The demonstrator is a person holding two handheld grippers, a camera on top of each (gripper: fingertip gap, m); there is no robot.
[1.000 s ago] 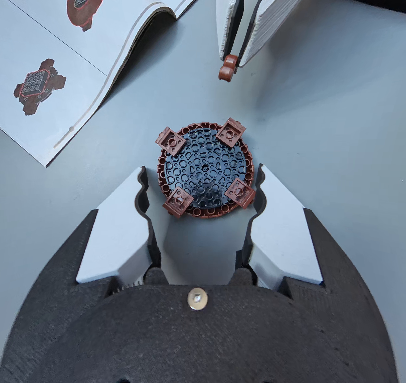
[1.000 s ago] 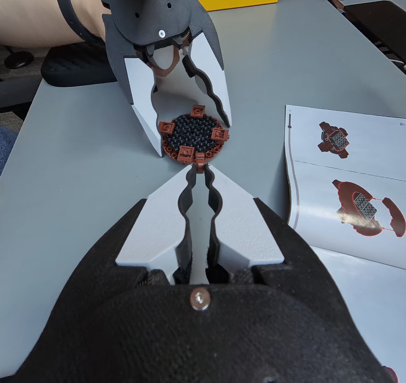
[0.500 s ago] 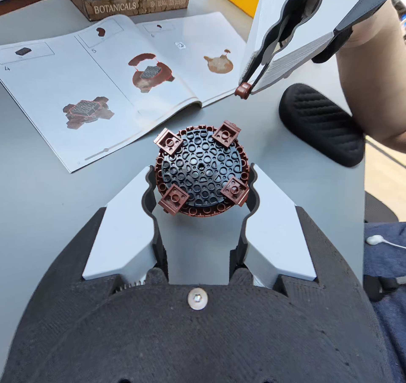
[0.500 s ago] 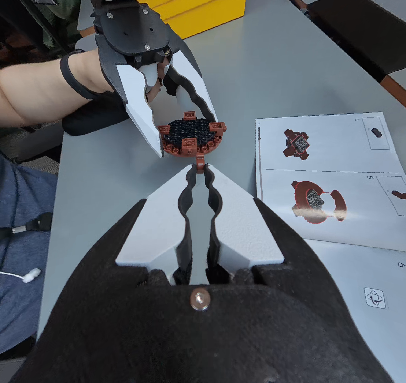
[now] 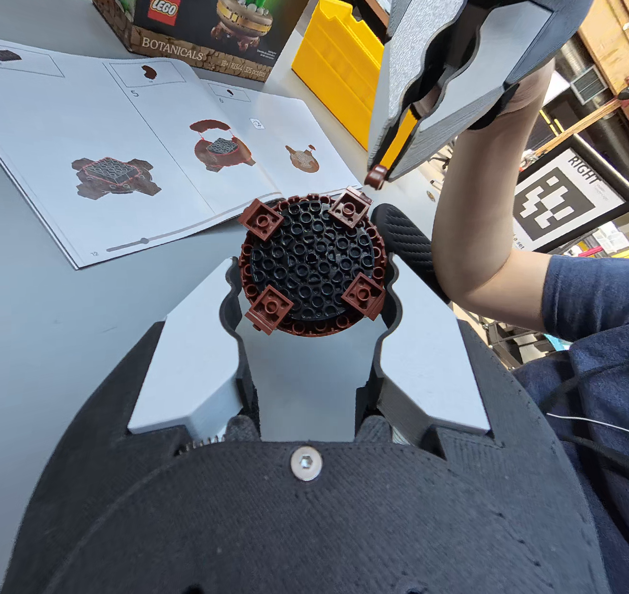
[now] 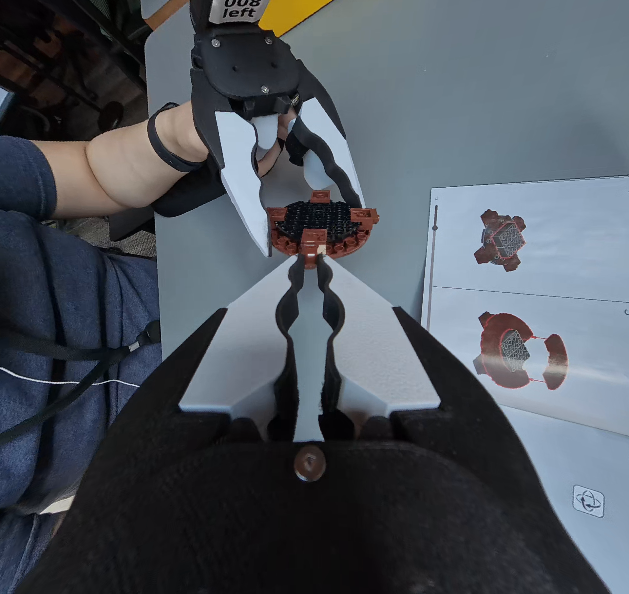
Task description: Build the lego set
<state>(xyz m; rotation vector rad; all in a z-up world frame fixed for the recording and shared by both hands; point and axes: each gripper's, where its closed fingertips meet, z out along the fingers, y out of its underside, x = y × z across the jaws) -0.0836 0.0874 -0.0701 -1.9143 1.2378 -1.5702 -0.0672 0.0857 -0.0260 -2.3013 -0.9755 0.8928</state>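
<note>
Left gripper [image 5: 311, 291]: jaws clamped across the rim of the round base [image 5: 312, 264], one on each side. Held up off the table [image 5: 51, 322], underside turned toward the right gripper, presumably to expose the mounting points. Base: brown ring around a black disc, tubes showing. Four brown square plates on the rim, two near the jaw tips, two beyond them: near-left plate [image 5: 269, 308], near-right plate [image 5: 362, 295], far-left plate [image 5: 261, 223], far-right plate [image 5: 348, 207].

Right gripper [image 6: 309, 260]: jaws closed on a small brown piece [image 6: 310, 258], pinched at the very tips, most of it left clear for pressing on. Positioned just short of the far-right plate in the left wrist view; in the right wrist view, directly ahead of the jaws and lined up with the nearest square plate. Contact not confirmed: gap or touch cannot be told.

Step judged in hand: fitting the small piece to one square plate while the other gripper braces the base. Likely need: push along the jaw axis, base kept rigid against it.

Booklet [image 5: 136, 155]: open flat on the table, left of the left jaws and right of the right jaws, kept within sight for reference.

Box [image 5: 204, 16]: upright beyond the booklet. Yellow bin [image 5: 337, 67]: beside the box, far beyond the jaws.
</note>
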